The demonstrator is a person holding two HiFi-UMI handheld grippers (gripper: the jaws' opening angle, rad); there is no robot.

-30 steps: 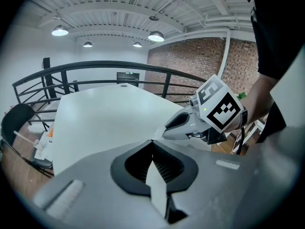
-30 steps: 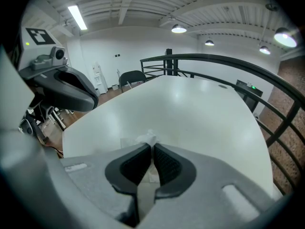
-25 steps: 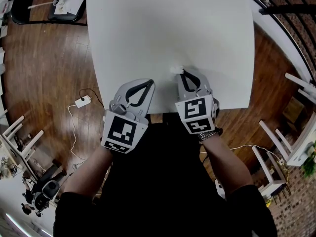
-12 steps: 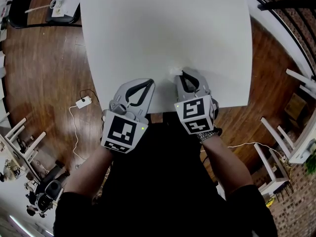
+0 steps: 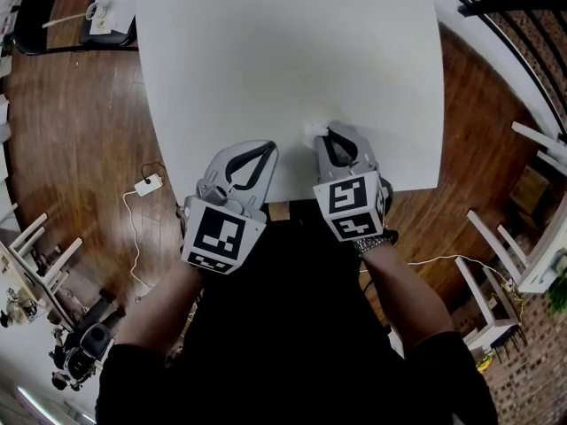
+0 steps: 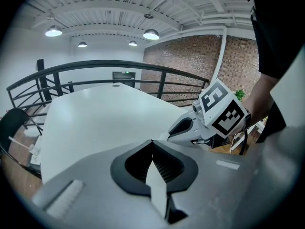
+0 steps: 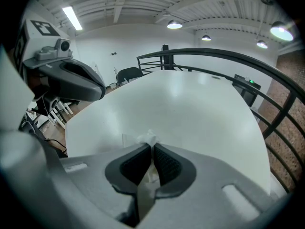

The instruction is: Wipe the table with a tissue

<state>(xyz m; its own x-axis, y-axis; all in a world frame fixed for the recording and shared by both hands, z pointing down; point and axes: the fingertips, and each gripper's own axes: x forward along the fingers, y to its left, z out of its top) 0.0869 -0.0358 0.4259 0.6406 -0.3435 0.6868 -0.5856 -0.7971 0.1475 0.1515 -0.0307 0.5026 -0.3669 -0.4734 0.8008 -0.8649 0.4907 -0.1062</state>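
The right hand-held gripper (image 5: 327, 132) pinches a small crumpled white tissue (image 5: 314, 127) near the edge of the smooth white tabletop (image 5: 292, 51); the left hand-held gripper (image 5: 268, 147) is closed, empty. Wiping looks barely begun; next, sweep the tissue forward.

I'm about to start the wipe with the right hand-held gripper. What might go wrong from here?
1. Only a small tuft of tissue shows past the right hand-held gripper's shut jaws, so the hard tips may scrape the table instead of wiping it.
2. The left hand-held gripper, shut and empty, sits close alongside; a leftward sweep might bump it.
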